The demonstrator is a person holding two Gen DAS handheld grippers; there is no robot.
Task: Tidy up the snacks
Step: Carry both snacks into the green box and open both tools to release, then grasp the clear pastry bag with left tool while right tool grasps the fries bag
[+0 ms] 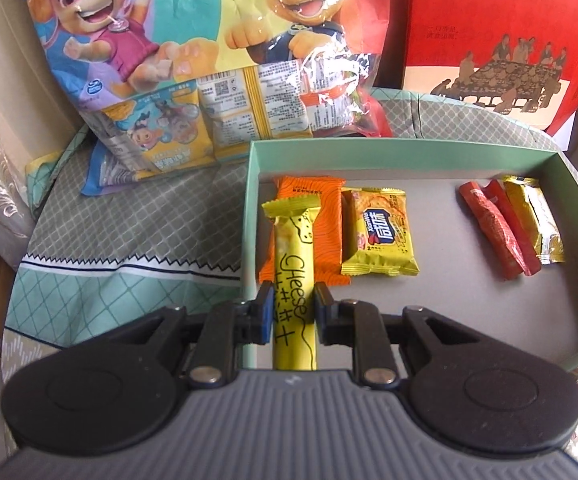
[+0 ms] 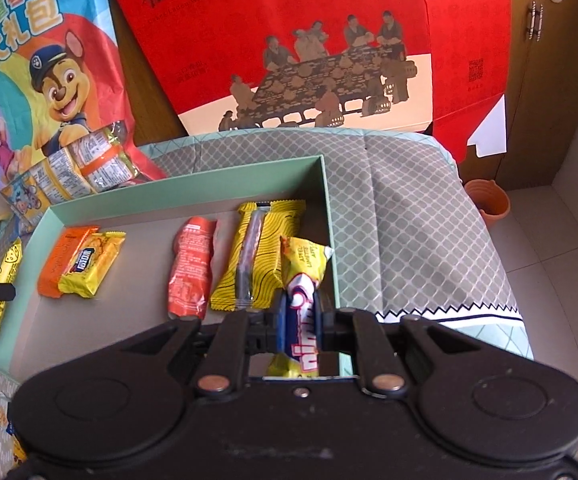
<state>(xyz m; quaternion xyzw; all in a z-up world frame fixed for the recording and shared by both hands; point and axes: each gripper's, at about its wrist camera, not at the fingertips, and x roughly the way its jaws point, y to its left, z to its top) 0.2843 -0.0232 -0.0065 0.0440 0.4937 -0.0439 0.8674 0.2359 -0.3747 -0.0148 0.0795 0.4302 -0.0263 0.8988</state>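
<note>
1. The left gripper [image 1: 291,304] is squeezed tight on a long yellow cheese stick [image 1: 293,264]. The stick pokes out past the fingers, over the left side of the box.
2. The right gripper [image 2: 300,312] is squeezed tight on a small yellow snack pack [image 2: 303,280] with red and white letters. It is over the right end of the box, close to the wall.
3. The box [image 1: 409,148] is pale green with a gray floor. It sits on a checked cloth [image 1: 129,232].
4. Under the tip of the cheese stick lies an orange packet [image 1: 321,208]. A yellow cracker pack [image 1: 379,236] lies just beside it, touching it.
5. On the right side of the box lie a red wrapper [image 1: 489,228] and a yellow bar [image 1: 533,220], side by side.
6. In the right gripper's view the yellow bar lies just in front of the held snack pack, and the red wrapper is next to it.
7. Behind the box leans a big cartoon puppy bag [image 1: 169,40] with small snack packs showing at its bottom.
8. A red gift box [image 2: 309,40] with a picture of people at a long table stands at the back.
9. An orange pot [image 2: 489,200] sits on the floor to the right.
</note>
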